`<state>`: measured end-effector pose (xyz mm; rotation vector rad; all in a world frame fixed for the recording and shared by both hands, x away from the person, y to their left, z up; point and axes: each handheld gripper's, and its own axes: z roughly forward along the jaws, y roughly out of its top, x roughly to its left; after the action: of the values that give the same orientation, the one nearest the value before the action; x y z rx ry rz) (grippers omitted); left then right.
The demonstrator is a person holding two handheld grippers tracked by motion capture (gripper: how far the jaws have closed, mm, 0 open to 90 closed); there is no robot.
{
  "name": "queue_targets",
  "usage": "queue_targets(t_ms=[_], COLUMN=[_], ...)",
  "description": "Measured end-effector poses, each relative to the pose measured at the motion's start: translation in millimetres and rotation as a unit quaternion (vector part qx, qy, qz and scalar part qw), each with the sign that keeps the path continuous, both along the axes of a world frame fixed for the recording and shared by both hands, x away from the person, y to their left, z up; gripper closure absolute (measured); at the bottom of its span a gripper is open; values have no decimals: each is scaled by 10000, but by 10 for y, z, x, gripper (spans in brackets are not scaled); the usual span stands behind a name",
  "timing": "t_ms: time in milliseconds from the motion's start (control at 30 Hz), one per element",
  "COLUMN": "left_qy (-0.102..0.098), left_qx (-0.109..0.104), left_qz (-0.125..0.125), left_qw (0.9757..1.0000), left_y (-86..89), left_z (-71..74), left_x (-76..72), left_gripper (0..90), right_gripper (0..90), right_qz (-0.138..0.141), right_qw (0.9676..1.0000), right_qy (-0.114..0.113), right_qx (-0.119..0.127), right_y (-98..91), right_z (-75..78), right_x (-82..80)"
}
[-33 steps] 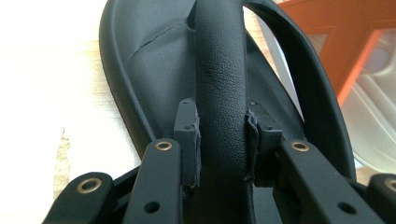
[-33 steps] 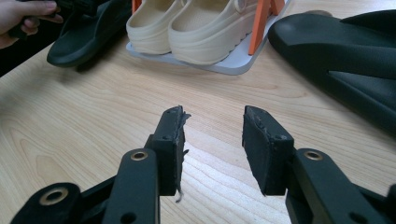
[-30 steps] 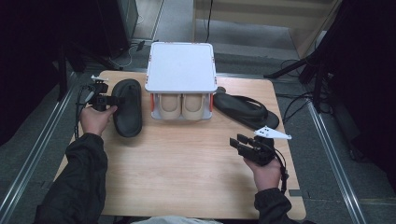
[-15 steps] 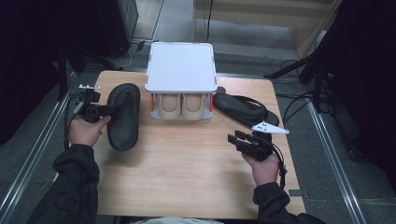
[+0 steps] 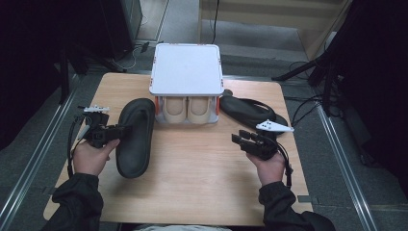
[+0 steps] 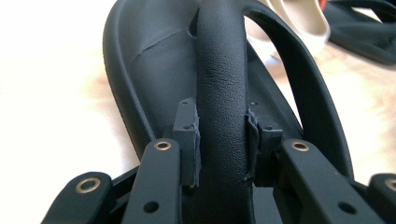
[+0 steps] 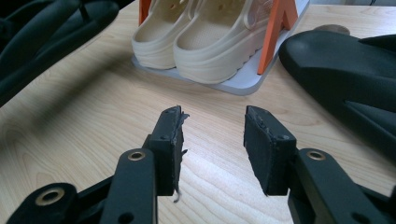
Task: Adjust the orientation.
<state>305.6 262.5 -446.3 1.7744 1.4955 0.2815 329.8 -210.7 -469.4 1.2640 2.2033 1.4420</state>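
- High view: the left gripper (image 5: 111, 133) has carried the black sandal (image 5: 134, 137) toward the person and toward the left edge of the table (image 5: 202, 178) since a second ago; the sandal then lay close beside the small shoe rack (image 5: 186, 82), and now it sits clear of the rack, its heel end nearer the person's left hand (image 5: 89, 156)
- The right gripper (image 5: 243, 139) has barely shifted in that time; its jaws have just been opening a little, and nothing lies between them
- My reading: the sandal is being pulled out into open table space, perhaps to be turned or paired before it goes to the rack; the second black sandal (image 5: 250, 110) lies untouched at the rack's right side
- Left gripper view: the two pads (image 6: 187, 135) pinch the sandal's strap (image 6: 222, 102) from both sides; the strap runs straight up between them; the footbed curves away behind it
- Right gripper view: the jaws stand spread over bare wood, empty; the beige clogs (image 7: 196, 37) sit on the rack's lower shelf ahead; the second sandal lies just to the right, apart from the jaws
- So the held sandal is at the table's left, gripped by its strap, sole apparently near or on the wood; whether it touches I cannot tell
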Motion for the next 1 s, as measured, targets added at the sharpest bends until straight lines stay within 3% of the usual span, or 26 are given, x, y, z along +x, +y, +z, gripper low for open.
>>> queue_targets(t_ms=[233,500,1000], left_qy=[127,118,187], left_qx=[-61,-124,11], left_qz=[-175,-243,-556], left_qw=[9997,9996,9983], left_y=[-183,-390,-709], left_z=[-91,-185,-353], left_x=[-223,-414,-456], left_gripper=[698,698,696], right_gripper=[577,576,577], right_qz=[38,219,362], right_qw=[10000,9998,9993], right_qy=[6,30,31], right_qx=[11,-29,-22], right_y=[32,154,251], right_z=[14,5,8], right_x=[75,166,229])
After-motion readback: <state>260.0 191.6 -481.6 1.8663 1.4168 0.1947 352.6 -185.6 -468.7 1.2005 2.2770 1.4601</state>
